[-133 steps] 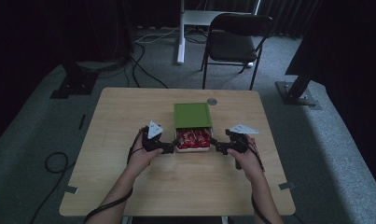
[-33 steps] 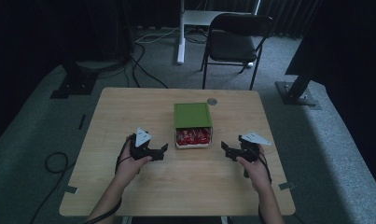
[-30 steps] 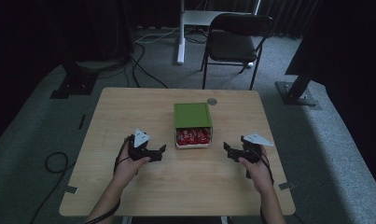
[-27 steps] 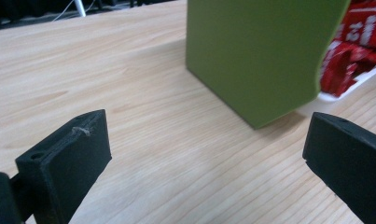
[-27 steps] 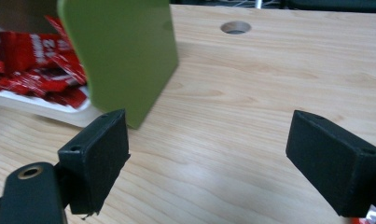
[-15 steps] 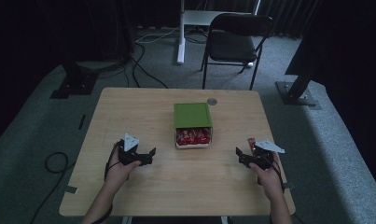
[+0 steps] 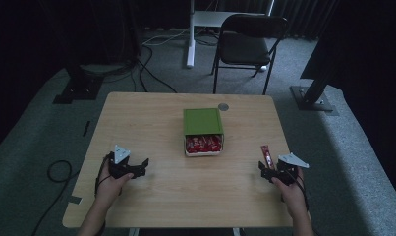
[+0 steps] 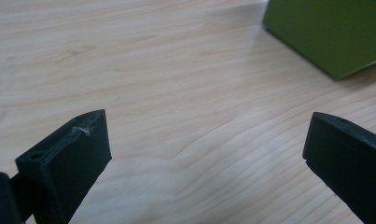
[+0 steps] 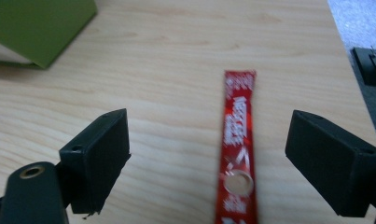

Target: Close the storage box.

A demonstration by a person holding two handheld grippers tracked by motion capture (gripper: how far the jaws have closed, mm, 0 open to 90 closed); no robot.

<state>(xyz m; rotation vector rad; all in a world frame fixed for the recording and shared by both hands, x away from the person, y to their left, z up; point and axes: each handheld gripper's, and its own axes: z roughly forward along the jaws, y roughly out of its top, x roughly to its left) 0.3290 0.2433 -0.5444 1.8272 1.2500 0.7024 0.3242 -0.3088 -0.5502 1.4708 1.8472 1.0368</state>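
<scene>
A green box (image 7: 202, 122) stands at the middle of the wooden table (image 7: 151, 118), its near end open on several red sachets (image 7: 202, 143). One red sachet (image 7: 267, 156) lies flat near the right edge; in the right gripper view this sachet (image 9: 237, 140) lies on the wood between the wide-apart jaws, untouched. My right gripper (image 7: 269, 169) is open just behind it. My left gripper (image 7: 142, 166) is open at the near left, with bare wood between its jaws (image 8: 209, 154). The green box (image 8: 330, 32) shows at the top right of the left gripper view.
A small round disc (image 7: 223, 106) lies on the table behind the box. Beyond the table stand a folding chair (image 7: 244, 44) and a white stand (image 7: 193, 29). Cables (image 7: 55, 169) run over the grey floor at the left.
Both grippers have drawn back from the box towards the near edge and outwards. A single red sachet now lies on the table by the right gripper.
</scene>
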